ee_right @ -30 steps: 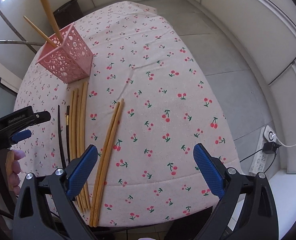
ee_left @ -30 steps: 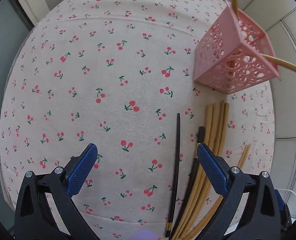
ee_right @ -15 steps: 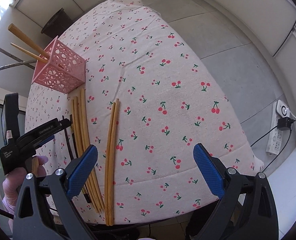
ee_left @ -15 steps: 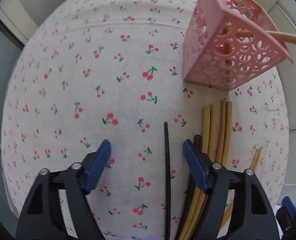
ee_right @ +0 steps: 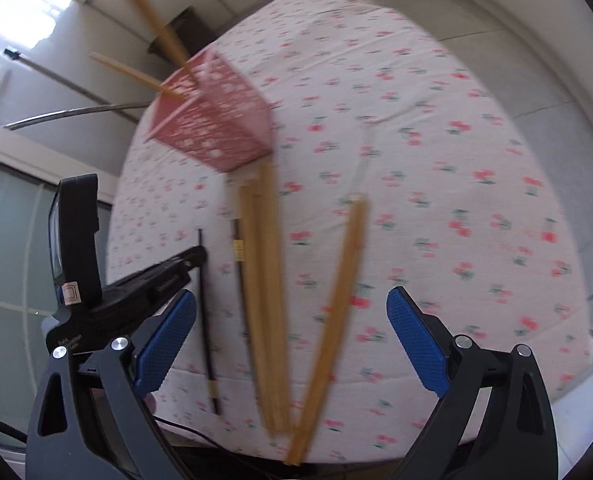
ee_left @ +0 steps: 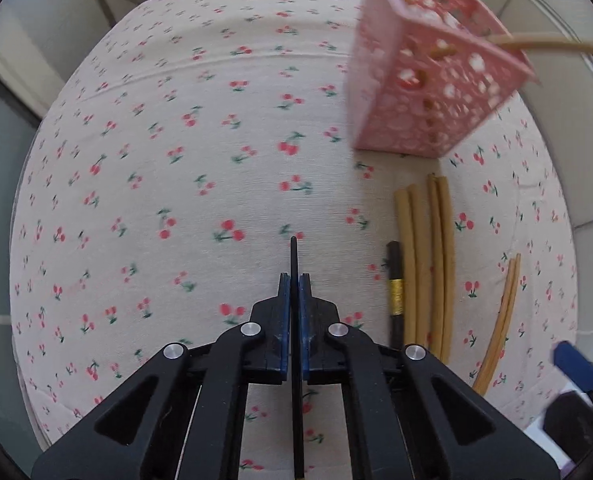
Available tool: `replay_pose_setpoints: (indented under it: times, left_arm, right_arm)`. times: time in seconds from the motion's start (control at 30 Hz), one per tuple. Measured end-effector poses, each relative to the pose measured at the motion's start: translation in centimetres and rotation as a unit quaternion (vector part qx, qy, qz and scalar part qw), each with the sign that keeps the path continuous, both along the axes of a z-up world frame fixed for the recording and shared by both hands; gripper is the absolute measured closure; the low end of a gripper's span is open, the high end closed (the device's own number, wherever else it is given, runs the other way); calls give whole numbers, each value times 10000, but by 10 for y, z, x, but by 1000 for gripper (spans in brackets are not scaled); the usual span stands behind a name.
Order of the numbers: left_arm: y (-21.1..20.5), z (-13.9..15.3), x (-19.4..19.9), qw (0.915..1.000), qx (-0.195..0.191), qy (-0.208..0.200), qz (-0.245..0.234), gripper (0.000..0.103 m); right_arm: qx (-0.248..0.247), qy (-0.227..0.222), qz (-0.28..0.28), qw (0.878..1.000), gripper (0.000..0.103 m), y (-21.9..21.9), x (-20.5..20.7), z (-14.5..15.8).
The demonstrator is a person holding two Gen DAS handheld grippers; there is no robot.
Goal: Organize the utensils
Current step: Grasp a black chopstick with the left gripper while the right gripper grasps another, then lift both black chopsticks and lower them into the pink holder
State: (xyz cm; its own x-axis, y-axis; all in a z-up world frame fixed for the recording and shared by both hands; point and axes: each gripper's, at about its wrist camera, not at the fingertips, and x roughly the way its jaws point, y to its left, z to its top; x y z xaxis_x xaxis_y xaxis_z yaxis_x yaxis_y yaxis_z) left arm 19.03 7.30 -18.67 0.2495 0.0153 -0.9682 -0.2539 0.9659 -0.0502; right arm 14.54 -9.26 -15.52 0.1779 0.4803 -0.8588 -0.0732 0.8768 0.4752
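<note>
Left hand-held gripper point(ee_left: 292, 280) clenched on black chopstick point(ee_left: 293, 256) on table point(ee_left: 176, 200); right hand-held gripper point(ee_right: 292, 316) spread wide, jaws just narrowing, over wooden chopsticks point(ee_right: 336, 300), gripping nothing.

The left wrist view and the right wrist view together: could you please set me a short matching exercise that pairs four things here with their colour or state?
Things:
1. left gripper
2. right gripper
3. basket
4. thin black chopstick

States:
A. pink, perforated, with tan chopsticks standing in it
B. jaws apart, nothing between the pads
C. clamped between blue pads
D. jaws closed on a utensil

Pairs: 1-D, 2-B, 3-A, 4-C
</note>
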Motion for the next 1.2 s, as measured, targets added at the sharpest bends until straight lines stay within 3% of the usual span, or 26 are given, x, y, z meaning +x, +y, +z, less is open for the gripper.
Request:
replay_pose_setpoints:
  times: [0.1, 0.2, 0.43, 0.63, 0.87, 0.93, 1.0, 1.03, 1.07, 1.1, 1.2]
  left_arm:
    - [22, 16, -5, 9993, -270, -143, 219, 100]
    - [39, 33, -9, 9979, -432, -320, 369, 100]
    - [79, 46, -18, 9947, -679, -483, 611, 100]
    - [98, 51, -28, 9942, -710, -414, 699, 99]
    - [107, 41, -26, 9933, -681, -314, 875, 99]
    - [109, 42, -26, 9937, -551, -307, 924, 99]
    - [111, 44, -27, 9939, -451, -333, 946, 99]
    - [112, 45, -28, 9939, -387, -369, 965, 99]
    - [112, 48, -28, 9938, -346, -409, 972, 99]
    - [112, 50, -29, 9937, -319, -456, 975, 99]
    - [111, 62, -33, 9928, -261, -700, 939, 100]
  right_arm:
    - [269, 40, 224, 9994, 45, 35, 10, -7]
    - [260, 11, 336, 9991, 52, 62, 19, -14]
    - [355, 48, 412, 9985, 54, 85, 29, -29]
    - [49, 83, 533, 9985, 55, 99, 34, -46]
    - [-763, -81, 885, 9931, 59, 120, 33, -50]
    - [-1141, -287, 1072, 9872, 58, 134, 28, -50]
    - [-1716, -625, 1347, 9739, 59, 152, 19, -50]
    - [-1959, -766, 1444, 9669, 62, 159, 15, -50]
    - [-2158, -915, 1511, 9603, 77, 164, 12, -51]
    - [-2071, -930, 1544, 9616, 96, 166, 11, -50]
    - [-1609, -679, 1380, 9749, 96, 157, 16, -51]
